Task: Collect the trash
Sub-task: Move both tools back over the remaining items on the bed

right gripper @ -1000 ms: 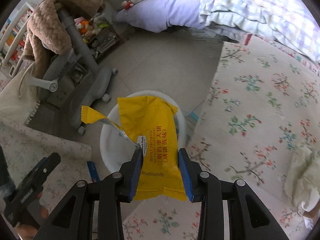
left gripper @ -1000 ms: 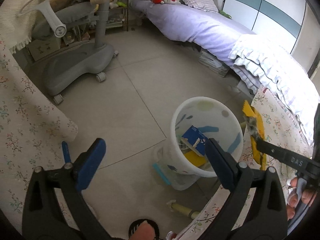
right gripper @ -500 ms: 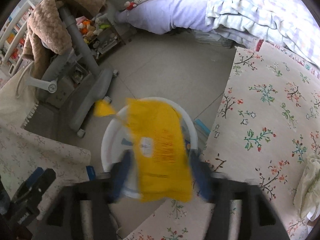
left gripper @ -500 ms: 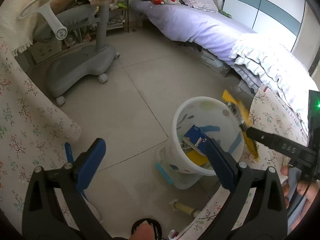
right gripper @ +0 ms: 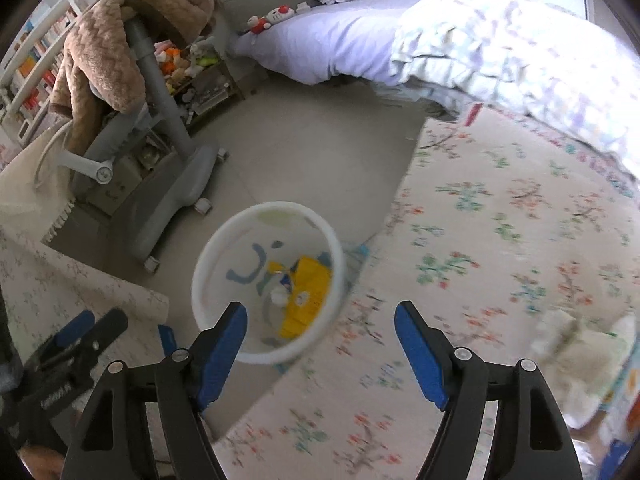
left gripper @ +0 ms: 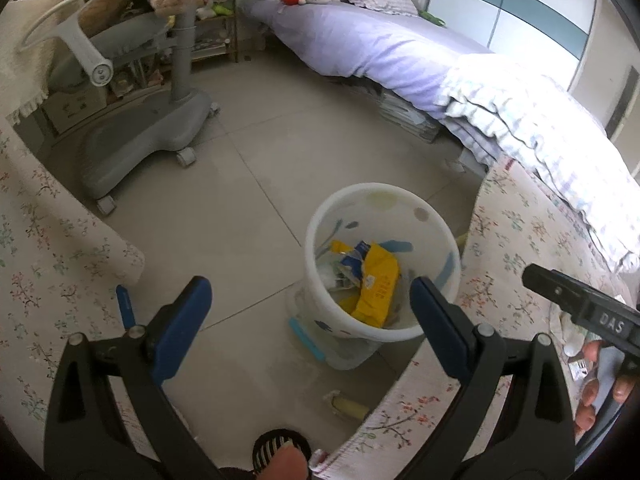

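Note:
A white plastic trash bin (left gripper: 400, 196) (right gripper: 224, 240) stands on the tiled floor beside a floral-covered table. A yellow snack wrapper (left gripper: 378, 282) (right gripper: 306, 296) lies inside it on top of blue and white scraps. My right gripper (right gripper: 320, 340) hangs open above and just to the right of the bin, nothing between its blue pads. My left gripper (left gripper: 308, 320) is open too, empty, held over the floor left of the bin. In the left wrist view the black tip of the right gripper (left gripper: 576, 304) shows at the right edge, with a hand under it.
A crumpled white tissue (right gripper: 568, 340) lies on the floral tablecloth (right gripper: 500, 240) at the right. A grey wheeled chair (left gripper: 152, 128) with a brown blanket stands at the back left. A bed (left gripper: 400, 52) with purple bedding runs along the back. A small yellowish object (left gripper: 348, 402) lies on the floor below the bin.
My right gripper opened and let go of the yellow wrapper, which dropped into the bin. The right gripper then drew up and back from the bin.

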Demonstrator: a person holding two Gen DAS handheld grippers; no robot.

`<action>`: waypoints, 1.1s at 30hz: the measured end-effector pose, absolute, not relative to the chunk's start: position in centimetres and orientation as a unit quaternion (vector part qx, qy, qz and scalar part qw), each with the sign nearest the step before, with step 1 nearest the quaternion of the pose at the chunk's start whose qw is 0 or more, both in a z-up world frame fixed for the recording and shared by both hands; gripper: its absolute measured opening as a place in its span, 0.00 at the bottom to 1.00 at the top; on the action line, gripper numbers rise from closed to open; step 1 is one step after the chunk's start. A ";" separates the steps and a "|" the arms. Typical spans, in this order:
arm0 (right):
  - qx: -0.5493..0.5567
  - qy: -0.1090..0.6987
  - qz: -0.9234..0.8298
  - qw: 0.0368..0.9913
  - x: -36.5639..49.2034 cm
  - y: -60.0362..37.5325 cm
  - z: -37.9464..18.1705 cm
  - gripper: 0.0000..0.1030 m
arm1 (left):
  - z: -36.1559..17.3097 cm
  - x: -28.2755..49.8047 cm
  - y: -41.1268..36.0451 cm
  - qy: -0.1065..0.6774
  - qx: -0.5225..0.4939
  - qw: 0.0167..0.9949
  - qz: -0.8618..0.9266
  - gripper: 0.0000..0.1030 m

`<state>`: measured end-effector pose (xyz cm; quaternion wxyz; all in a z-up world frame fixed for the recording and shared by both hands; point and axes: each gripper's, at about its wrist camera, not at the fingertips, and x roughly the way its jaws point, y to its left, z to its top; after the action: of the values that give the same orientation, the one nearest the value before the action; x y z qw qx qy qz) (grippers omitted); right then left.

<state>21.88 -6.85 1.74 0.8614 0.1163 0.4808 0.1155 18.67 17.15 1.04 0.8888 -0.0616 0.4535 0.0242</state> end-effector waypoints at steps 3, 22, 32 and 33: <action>0.108 0.478 0.103 0.866 20.4 -8.7 2.4 0.76 | 1.1 18.6 16.0 0.458 -0.056 0.887 0.012 0.99; 0.158 0.484 -0.007 0.861 11.9 -24.8 3.1 0.77 | 2.0 17.0 5.8 0.481 -0.005 0.873 -0.077 0.99; 0.246 0.510 -0.083 0.820 7.0 -33.0 -0.6 0.78 | 1.0 16.6 0.1 0.505 0.020 0.856 -0.111 0.99; 0.256 0.515 -0.093 0.812 6.8 -33.7 -1.1 0.78 | 0.8 16.6 -0.4 0.508 0.021 0.853 -0.116 0.99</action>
<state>6.76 -33.73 -1.06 0.8124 0.2563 0.5154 -0.0934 16.58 -0.44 0.78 0.8534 0.0210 0.5078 -0.1160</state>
